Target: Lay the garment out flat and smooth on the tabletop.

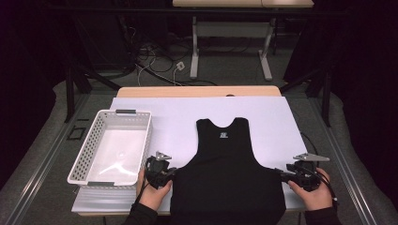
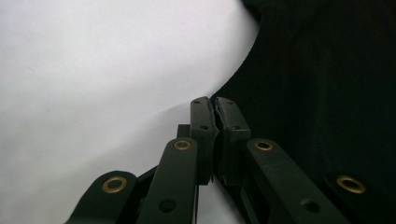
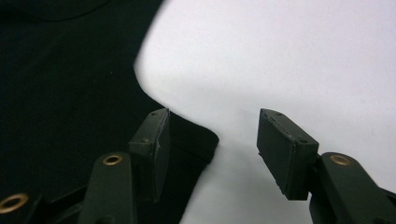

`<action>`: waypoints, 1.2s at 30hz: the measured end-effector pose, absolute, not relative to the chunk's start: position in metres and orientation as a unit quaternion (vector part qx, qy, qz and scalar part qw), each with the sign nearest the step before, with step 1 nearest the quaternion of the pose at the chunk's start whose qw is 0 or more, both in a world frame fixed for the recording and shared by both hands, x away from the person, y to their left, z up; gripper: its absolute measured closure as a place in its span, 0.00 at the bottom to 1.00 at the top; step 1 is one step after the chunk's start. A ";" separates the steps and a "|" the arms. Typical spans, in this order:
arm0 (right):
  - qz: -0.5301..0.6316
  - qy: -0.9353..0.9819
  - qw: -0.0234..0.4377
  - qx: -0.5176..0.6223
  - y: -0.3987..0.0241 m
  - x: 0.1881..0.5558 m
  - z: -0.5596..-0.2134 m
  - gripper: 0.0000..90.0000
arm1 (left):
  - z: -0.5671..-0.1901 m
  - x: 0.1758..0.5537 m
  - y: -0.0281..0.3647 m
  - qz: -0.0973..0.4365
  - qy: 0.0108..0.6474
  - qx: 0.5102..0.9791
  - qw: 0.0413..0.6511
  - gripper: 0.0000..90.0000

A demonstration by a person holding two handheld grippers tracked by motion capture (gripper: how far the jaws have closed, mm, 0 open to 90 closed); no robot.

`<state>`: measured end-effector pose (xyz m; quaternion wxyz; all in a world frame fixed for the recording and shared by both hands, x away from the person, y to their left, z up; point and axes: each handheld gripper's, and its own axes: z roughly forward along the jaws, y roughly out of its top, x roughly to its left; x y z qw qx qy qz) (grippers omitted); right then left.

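Black vest (image 1: 227,173) flat on white sheet (image 1: 267,122), neck toward far edge, hem over near edge between both forearms. Small pale label (image 1: 223,136) just under neckline. White basket (image 1: 112,146) on sheet to left of vest, apart from it, slotted walls, bare floor inside. Left gripper (image 1: 172,174) at vest's left side, below armhole curve, held in left hand (image 1: 152,190), grey three-cornered plate on top. In left gripper view, left gripper (image 2: 214,112) with jaws pressed together, tips right at vest (image 2: 322,93) edge where black cloth meets white sheet (image 2: 93,84); thin fold of cloth edge apparently pinched between pads, so clamped on vest. Right gripper (image 1: 280,174) at vest's right side, level with left one, held in right hand (image 1: 315,192), grey plate above it too. In right gripper view, right gripper (image 3: 212,135) with jaws standing apart, wide gap between them; one finger (image 3: 152,144) over black cloth, other finger (image 3: 285,149) over bare sheet (image 3: 303,60); vest (image 3: 70,93) edge with small rounded corner lying in gap, pads not pressing on it. Wooden table edge (image 1: 197,91) beyond sheet; cables on dark floor behind; second table's white legs farther back.
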<state>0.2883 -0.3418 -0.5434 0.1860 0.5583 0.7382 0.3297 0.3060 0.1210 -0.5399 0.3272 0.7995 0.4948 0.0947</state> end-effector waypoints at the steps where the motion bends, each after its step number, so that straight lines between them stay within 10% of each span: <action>1: 0.331 0.736 0.182 0.561 -0.342 0.288 -0.544 0.49 | -0.536 0.305 0.123 0.100 0.495 0.798 0.330 0.96; 19: 0.316 0.749 0.161 0.560 -0.336 0.289 -0.549 0.56 | -0.526 0.303 0.135 0.121 0.497 0.803 0.306 0.96; 30: 0.307 0.757 0.143 0.559 -0.330 0.291 -0.547 0.91 | -0.534 0.303 0.127 0.120 0.490 0.810 0.299 0.90; 36: 0.307 0.755 0.129 0.564 -0.336 0.290 -0.542 0.95 | -0.535 0.304 0.128 0.120 0.491 0.810 0.296 0.90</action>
